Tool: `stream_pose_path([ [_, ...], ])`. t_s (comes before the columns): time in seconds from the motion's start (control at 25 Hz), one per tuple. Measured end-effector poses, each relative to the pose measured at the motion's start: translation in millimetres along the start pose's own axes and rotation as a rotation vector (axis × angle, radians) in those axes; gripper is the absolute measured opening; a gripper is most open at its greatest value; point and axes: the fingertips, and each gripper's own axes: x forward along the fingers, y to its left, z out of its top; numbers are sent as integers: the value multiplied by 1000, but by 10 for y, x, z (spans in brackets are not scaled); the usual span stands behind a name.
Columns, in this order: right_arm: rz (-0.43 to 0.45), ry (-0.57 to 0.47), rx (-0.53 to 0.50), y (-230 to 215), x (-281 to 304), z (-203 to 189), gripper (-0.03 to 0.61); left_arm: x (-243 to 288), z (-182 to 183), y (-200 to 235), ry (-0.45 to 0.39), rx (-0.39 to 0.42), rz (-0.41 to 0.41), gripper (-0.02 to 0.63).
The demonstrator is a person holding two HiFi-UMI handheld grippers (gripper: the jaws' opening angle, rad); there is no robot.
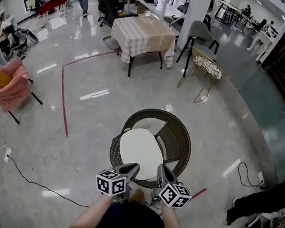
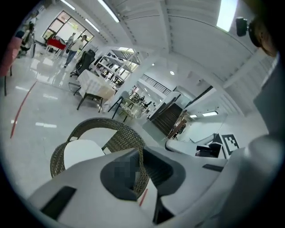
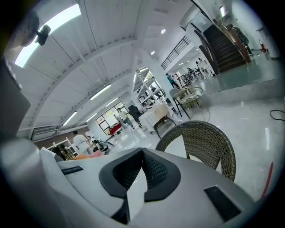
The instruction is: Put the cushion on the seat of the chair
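Observation:
A round, dark wicker chair [image 1: 176,134] stands on the floor just ahead of me, with the white oval cushion [image 1: 140,150] lying flat on its seat. My left gripper [image 1: 131,169] and right gripper [image 1: 162,171] hover side by side over the chair's near rim, clear of the cushion. Both are shut with nothing between the jaws. In the left gripper view the jaws of the left gripper [image 2: 139,151] meet above the chair [image 2: 120,136] and the cushion [image 2: 82,151]. In the right gripper view the right gripper [image 3: 142,152] is closed at its tips, with the chair's back [image 3: 209,142] behind.
A table under a checked cloth [image 1: 142,36] stands farther off, with a grey chair [image 1: 203,34] and a wire chair [image 1: 207,67] to its right. A pink chair [image 1: 12,86] is at the left. Red tape [image 1: 62,96] and a cable [image 1: 31,178] cross the floor. A person's leg [image 1: 265,198] is at the right.

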Motion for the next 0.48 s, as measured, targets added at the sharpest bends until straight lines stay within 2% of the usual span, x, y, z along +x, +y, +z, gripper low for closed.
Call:
stream_pose_path([
  [0.24,26,-60,-11,170,-145,154,17,-111,141,-367,-28,189,-20,3],
  [0.48,12,-129,-74,271,-308,288,15,-166,240,-565,-61,255,-36,3],
])
